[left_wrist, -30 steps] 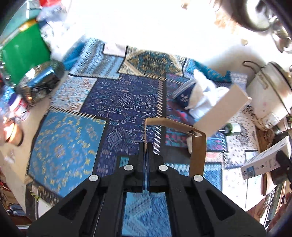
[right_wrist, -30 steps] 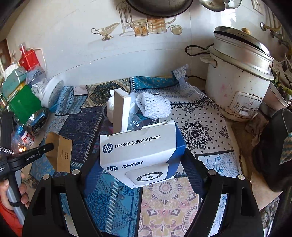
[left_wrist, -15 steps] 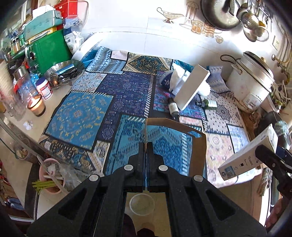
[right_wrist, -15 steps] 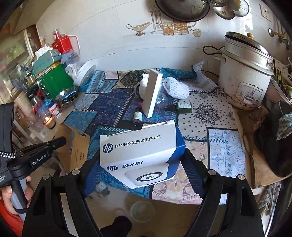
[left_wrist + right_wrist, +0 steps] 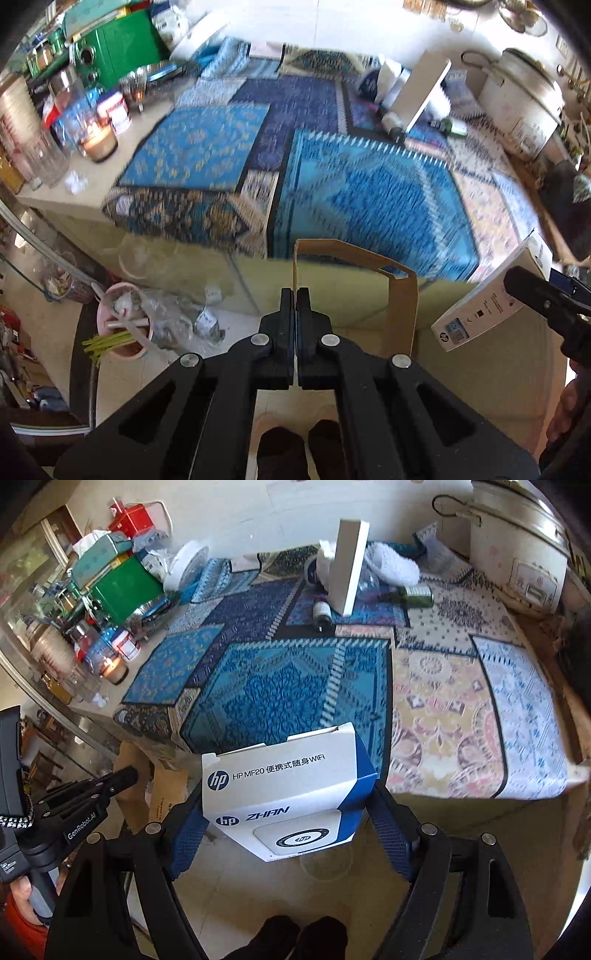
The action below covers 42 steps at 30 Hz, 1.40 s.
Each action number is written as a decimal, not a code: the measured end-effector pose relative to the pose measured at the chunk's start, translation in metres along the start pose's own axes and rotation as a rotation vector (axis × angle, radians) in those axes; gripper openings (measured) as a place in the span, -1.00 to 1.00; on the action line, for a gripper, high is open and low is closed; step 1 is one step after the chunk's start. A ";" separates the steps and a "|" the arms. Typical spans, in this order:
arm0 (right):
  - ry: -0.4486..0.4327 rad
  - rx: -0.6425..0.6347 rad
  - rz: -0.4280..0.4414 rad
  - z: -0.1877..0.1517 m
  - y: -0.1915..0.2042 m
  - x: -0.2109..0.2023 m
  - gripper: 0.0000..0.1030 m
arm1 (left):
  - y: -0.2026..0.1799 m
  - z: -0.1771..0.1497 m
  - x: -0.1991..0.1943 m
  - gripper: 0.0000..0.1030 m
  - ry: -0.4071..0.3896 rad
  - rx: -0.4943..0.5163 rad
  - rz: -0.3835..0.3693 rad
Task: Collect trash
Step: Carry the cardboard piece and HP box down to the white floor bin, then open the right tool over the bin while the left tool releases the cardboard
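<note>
Left wrist view: my left gripper (image 5: 295,295) pinches a thin wall of the flattened brown cardboard box (image 5: 400,295), beyond the counter's near edge; that thin hold could slip

Right wrist view: my right gripper (image 5: 288,812) clamps the white-and-blue HP carton (image 5: 280,794) wide, and it could twist free

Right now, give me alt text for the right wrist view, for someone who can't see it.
The right gripper holds a white and blue HP box above the floor, in front of a counter covered in patterned mats. At left, the left gripper pinches brown cardboard; a white panel and bottles stand farther back.
</note>
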State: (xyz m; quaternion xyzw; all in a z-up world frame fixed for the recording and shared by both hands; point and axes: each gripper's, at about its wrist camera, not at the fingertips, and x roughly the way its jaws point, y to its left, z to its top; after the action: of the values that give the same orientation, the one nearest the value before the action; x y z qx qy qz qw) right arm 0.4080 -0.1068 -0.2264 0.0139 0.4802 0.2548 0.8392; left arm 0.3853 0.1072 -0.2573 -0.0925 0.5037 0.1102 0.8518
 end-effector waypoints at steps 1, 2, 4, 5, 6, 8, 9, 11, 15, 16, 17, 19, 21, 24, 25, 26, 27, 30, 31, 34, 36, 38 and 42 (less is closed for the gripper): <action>0.022 0.015 0.004 -0.009 -0.001 0.011 0.55 | 0.003 -0.008 0.010 -1.00 0.021 0.006 -0.001; 0.040 0.030 0.005 -0.019 -0.003 0.022 0.55 | 0.007 -0.016 0.021 -1.00 0.040 0.012 -0.004; 0.069 0.061 -0.005 -0.039 -0.007 0.043 0.55 | 0.011 -0.032 0.047 -1.00 0.081 0.026 -0.009; 0.088 0.073 -0.014 -0.049 -0.009 0.055 0.55 | 0.012 -0.040 0.062 -1.00 0.103 0.035 -0.016; 0.104 0.088 -0.025 -0.060 -0.014 0.068 0.55 | 0.013 -0.048 0.077 -1.00 0.120 0.041 -0.020; 0.136 0.120 -0.039 -0.080 -0.025 0.094 0.55 | 0.016 -0.065 0.109 -1.00 0.148 0.050 -0.030; 0.153 0.134 -0.047 -0.090 -0.030 0.108 0.55 | 0.017 -0.074 0.126 -1.00 0.161 0.051 -0.033; 0.181 0.159 -0.060 -0.110 -0.043 0.138 0.55 | 0.021 -0.092 0.163 -1.00 0.190 0.044 -0.038; 0.236 0.191 -0.079 -0.148 -0.071 0.204 0.55 | 0.029 -0.127 0.240 -1.00 0.236 0.009 -0.047; 0.248 0.197 -0.079 -0.157 -0.078 0.221 0.55 | 0.031 -0.134 0.258 -1.00 0.239 0.001 -0.048; 0.258 0.203 -0.081 -0.165 -0.084 0.238 0.55 | 0.033 -0.142 0.276 -1.00 0.245 -0.010 -0.045; 0.282 0.212 -0.070 -0.182 -0.095 0.273 0.55 | 0.036 -0.161 0.314 -1.00 0.260 -0.027 -0.046; 0.301 0.213 -0.063 -0.199 -0.103 0.305 0.55 | 0.036 -0.178 0.350 -1.00 0.275 -0.034 -0.030; 0.316 0.190 -0.062 -0.220 -0.107 0.348 0.55 | 0.041 -0.204 0.400 -1.00 0.295 -0.049 -0.024; 0.320 0.179 -0.063 -0.227 -0.107 0.361 0.55 | 0.043 -0.211 0.415 -1.00 0.297 -0.047 -0.020; 0.321 0.170 -0.065 -0.232 -0.107 0.372 0.54 | 0.043 -0.218 0.427 -1.00 0.301 -0.038 -0.008; 0.322 0.161 -0.069 -0.239 -0.109 0.382 0.53 | 0.042 -0.225 0.440 -1.00 0.302 -0.026 0.003; 0.324 0.128 -0.081 -0.257 -0.113 0.408 0.52 | 0.042 -0.243 0.473 -1.00 0.307 -0.003 0.020; 0.335 0.122 -0.083 -0.262 -0.113 0.415 0.51 | 0.042 -0.249 0.481 -1.00 0.310 -0.002 0.022; 0.376 0.128 -0.053 -0.274 -0.120 0.438 0.50 | 0.043 -0.257 0.497 -1.00 0.308 -0.001 0.029; 0.412 0.123 -0.051 -0.281 -0.130 0.447 0.50 | 0.040 -0.263 0.507 -1.00 0.313 -0.006 0.029; 0.435 0.120 -0.052 -0.289 -0.139 0.450 0.50 | 0.037 -0.267 0.516 -1.00 0.318 -0.006 0.025; 0.415 0.120 -0.057 -0.291 -0.140 0.433 0.50 | 0.022 -0.273 0.527 -1.00 0.330 -0.001 0.017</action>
State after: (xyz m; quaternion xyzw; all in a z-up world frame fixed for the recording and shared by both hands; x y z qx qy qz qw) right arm 0.4070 -0.1020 -0.7667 -0.0026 0.6572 0.1996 0.7268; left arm 0.3973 0.1052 -0.8508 -0.1054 0.6377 0.1009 0.7564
